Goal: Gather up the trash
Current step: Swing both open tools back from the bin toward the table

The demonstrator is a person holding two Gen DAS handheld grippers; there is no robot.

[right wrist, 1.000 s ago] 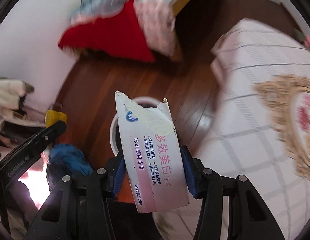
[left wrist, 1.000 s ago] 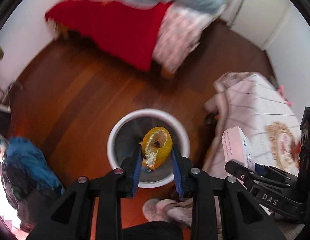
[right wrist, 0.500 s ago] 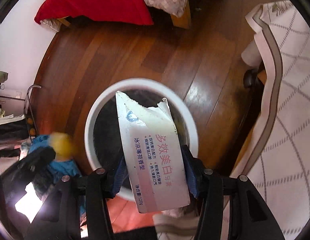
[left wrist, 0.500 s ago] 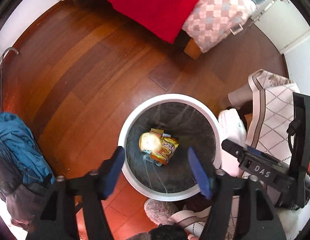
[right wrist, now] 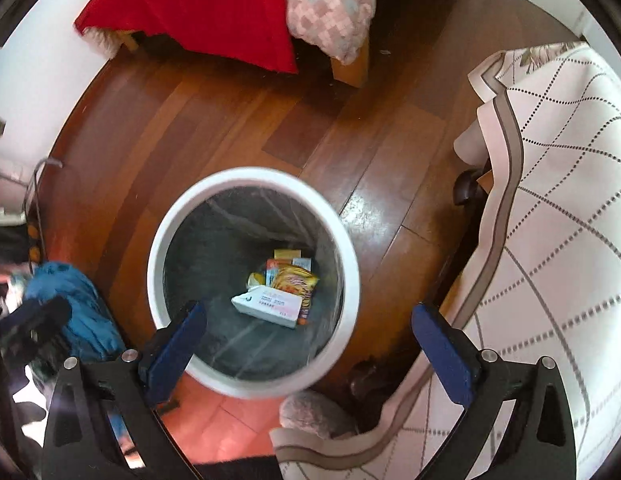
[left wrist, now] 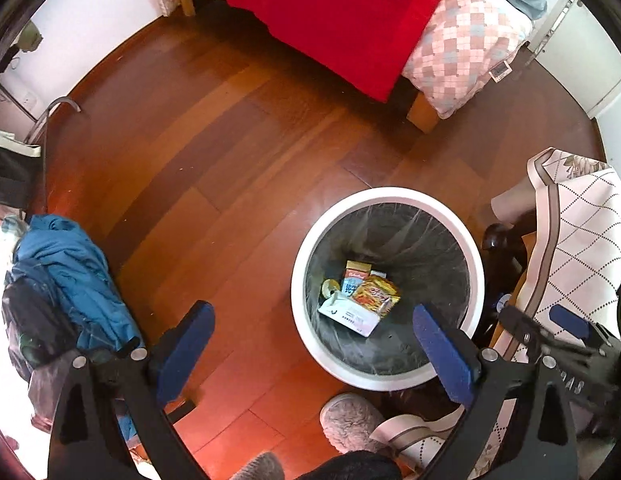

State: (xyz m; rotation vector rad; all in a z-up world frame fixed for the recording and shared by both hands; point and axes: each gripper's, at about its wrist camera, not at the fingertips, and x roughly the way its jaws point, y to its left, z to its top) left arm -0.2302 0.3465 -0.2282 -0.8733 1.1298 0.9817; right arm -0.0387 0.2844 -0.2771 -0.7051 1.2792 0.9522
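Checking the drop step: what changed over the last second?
Both tools let go. The left tool dropped the orange peel and the right tool dropped the white box; both now lie in the bin. The jaws have just been opening and hold nothing. Both views moved closer to the floor. Bin, bed and blue clothes stayed put.

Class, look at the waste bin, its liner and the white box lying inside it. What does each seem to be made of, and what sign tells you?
Waste bin: probably plastic; smooth, evenly white rim.
Liner: thin plastic film; grey, translucent, creased, with streaks of glare.
White box: likely printed card; flat faces, sharp folded edges.
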